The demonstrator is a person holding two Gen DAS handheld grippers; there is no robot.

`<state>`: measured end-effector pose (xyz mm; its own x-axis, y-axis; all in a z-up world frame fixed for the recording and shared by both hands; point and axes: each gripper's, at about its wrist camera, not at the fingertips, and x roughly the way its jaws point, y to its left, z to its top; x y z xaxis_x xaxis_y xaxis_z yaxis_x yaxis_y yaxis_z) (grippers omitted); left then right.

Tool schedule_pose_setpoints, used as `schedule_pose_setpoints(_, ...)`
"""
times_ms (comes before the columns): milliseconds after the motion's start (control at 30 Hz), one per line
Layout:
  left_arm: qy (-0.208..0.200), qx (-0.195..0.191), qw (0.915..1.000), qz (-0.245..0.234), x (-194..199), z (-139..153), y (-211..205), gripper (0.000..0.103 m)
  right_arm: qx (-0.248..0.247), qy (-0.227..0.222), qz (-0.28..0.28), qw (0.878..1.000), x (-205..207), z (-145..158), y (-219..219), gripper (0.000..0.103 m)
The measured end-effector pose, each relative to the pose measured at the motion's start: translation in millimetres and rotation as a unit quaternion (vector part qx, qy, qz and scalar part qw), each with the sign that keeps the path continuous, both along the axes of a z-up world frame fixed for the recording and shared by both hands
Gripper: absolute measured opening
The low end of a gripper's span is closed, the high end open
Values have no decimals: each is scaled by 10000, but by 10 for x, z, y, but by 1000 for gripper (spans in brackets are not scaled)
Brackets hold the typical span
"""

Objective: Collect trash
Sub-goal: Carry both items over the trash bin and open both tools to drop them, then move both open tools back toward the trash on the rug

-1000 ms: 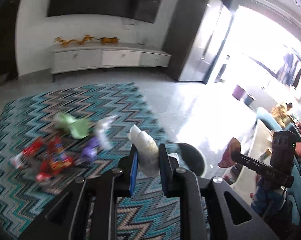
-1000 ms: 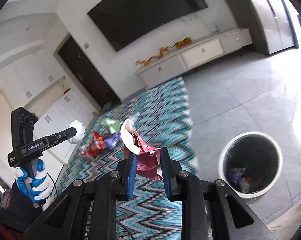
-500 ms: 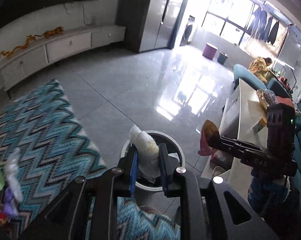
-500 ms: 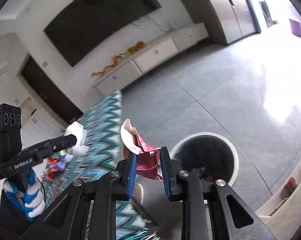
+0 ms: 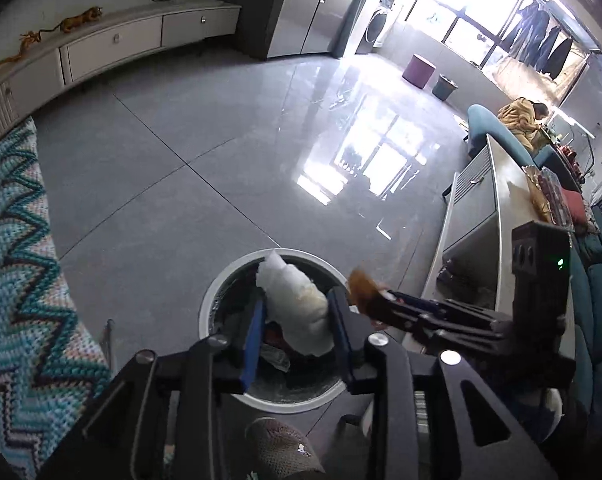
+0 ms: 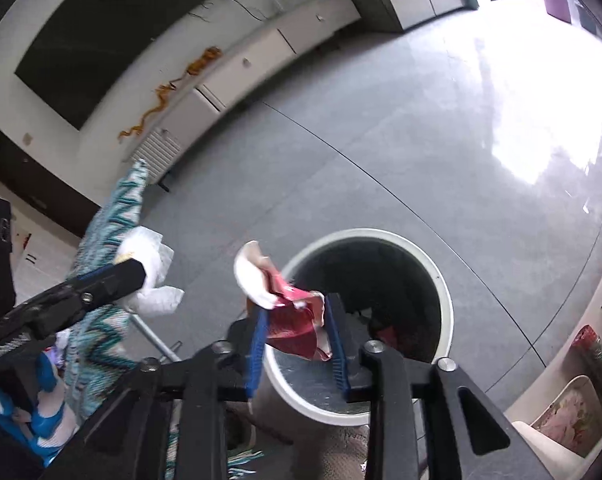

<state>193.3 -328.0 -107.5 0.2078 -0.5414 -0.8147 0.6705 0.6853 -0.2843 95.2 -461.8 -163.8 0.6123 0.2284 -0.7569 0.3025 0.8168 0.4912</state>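
Note:
My left gripper (image 5: 297, 312) is shut on a crumpled white tissue wad (image 5: 297, 308) and holds it right above the round white trash bin (image 5: 217, 296), which has trash inside. My right gripper (image 6: 297, 320) is shut on a red and white snack wrapper (image 6: 293, 312) over the near left rim of the same bin (image 6: 433, 264). The right gripper also shows in the left wrist view (image 5: 365, 296), just right of the bin. The left gripper with its tissue shows in the right wrist view (image 6: 141, 276), left of the bin.
A teal zigzag rug (image 5: 17, 280) lies left of the bin. A low white cabinet (image 5: 113, 44) runs along the far wall. A white counter (image 5: 501, 220) and teal sofa stand at right. A foot (image 5: 281, 448) is near the bin.
Both grippers have swung away from the rug and its litter toward the bin, carrying their trash. The bin has grown large and now lies directly beneath both.

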Motion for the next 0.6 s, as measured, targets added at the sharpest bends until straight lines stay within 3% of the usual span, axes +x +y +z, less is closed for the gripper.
schedule_pose_setpoints(33,9,-12,10000,10,10,-14,-11,42,-23,46,-13,10000,-11,-33,-11,42)
schedule_pose_setpoints(100,17,-59,10000,36,20,-25,-16,53,-47,106,-48,9999,-22,-67,-11,45)
schedule_pose_setpoints(367,-10,-165,9998,118,-15,98,108,54,-248,158,-212,9993,-111,22,4,47)
schedule_pose_setpoints(600,-564,-160,9975,384,-223,483,460,54,-362,-166,-244,9989,-309,360,76,47)
